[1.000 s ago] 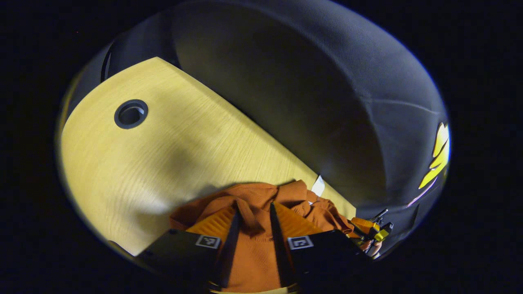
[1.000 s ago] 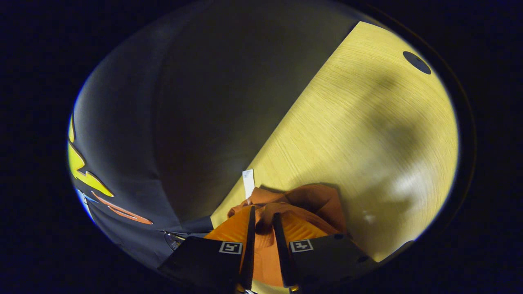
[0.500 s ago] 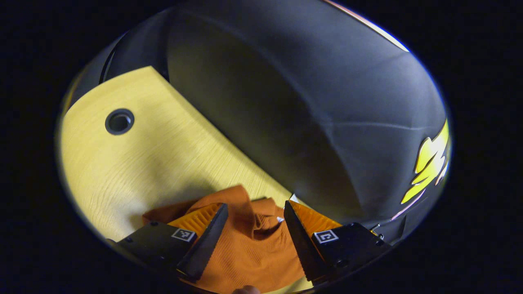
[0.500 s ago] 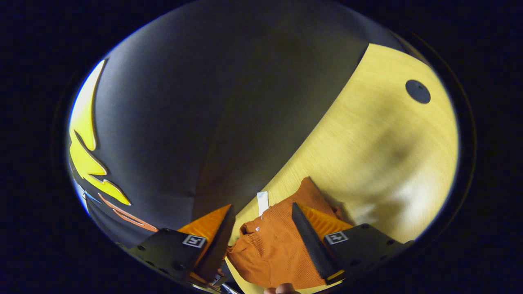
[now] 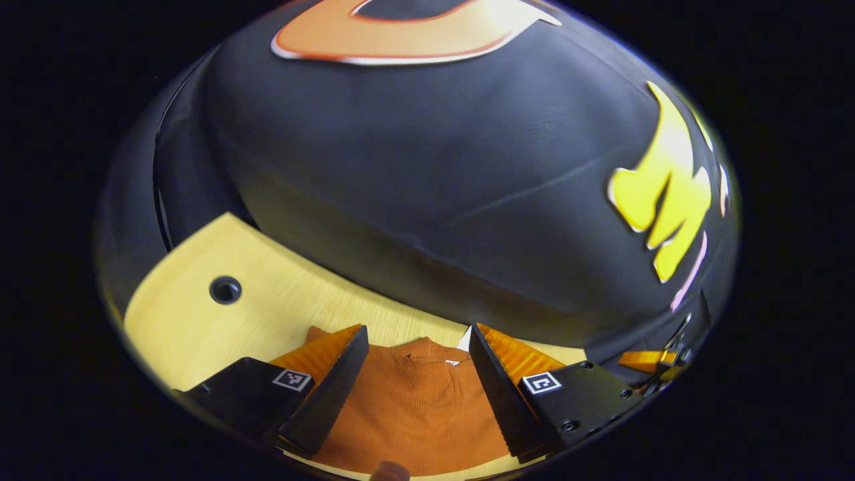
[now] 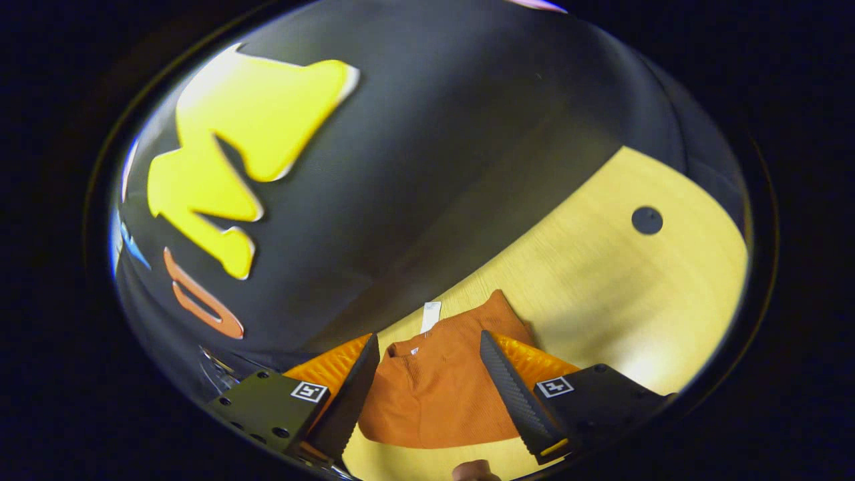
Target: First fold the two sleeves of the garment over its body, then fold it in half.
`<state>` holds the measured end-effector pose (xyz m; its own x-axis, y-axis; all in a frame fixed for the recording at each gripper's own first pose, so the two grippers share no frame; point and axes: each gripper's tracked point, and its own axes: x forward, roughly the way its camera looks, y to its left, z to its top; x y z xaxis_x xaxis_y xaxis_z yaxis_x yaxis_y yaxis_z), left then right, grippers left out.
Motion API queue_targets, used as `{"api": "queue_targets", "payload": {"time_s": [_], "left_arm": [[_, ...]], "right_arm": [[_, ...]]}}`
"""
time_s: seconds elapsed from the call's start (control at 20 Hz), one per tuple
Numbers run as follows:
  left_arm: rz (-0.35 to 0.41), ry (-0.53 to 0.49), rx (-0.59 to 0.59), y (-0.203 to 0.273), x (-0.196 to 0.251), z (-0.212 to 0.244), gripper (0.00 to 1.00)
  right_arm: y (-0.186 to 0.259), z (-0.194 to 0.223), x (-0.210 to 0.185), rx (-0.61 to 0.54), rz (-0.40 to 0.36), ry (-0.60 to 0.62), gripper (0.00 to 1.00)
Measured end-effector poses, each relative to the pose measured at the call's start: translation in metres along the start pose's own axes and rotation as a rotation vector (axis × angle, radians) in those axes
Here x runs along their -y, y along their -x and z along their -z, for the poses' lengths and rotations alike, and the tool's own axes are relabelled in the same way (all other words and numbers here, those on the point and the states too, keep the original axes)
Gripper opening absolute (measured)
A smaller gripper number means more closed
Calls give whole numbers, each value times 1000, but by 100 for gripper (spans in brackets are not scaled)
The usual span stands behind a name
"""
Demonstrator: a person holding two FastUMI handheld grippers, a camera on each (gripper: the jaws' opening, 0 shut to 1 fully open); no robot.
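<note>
- In the left gripper view we see our left gripper (image 5: 415, 341) with its jaws spread wide, grasping nothing, held above the garment (image 5: 414, 407).
- The orange garment lies flat on the pale wooden table (image 5: 280, 314), near the table's far edge by the black booth wall, and shows between the two fingers without touching them, as far as we can tell.
- A white tag (image 5: 463, 341) sticks out at the garment's far edge.
- A round hole (image 5: 225, 290) sits in the table, well apart to the left.
- In the right gripper view our right gripper (image 6: 427, 344) is likewise released and empty, above the garment (image 6: 441, 394).
- There the garment forms a compact folded shape on the table (image 6: 601, 294), its tag (image 6: 430, 316) pointing toward the wall.
- A dark round cap (image 6: 646, 220) lies in the table far to the right.
</note>
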<state>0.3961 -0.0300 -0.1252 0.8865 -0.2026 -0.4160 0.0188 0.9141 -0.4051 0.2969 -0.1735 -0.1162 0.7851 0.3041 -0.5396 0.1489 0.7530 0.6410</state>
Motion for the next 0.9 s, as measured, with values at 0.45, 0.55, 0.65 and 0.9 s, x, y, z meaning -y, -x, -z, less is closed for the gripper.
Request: {"api": "queue_targets", "payload": {"time_s": [0.45, 0.55, 0.65, 0.9], "left_arm": [[-87, -272, 212, 133, 36, -15, 98], [-107, -287, 235, 158, 40, -7, 98], [-123, -305, 261, 182, 43, 0, 99], [-128, -367, 294, 230, 62, 27, 98]], "right_arm": [[119, 14, -56, 223, 111, 503, 97], [128, 30, -71, 259, 110, 549, 97], [136, 46, -78, 283, 114, 593, 97], [156, 88, -90, 322, 107, 635, 97]]}}
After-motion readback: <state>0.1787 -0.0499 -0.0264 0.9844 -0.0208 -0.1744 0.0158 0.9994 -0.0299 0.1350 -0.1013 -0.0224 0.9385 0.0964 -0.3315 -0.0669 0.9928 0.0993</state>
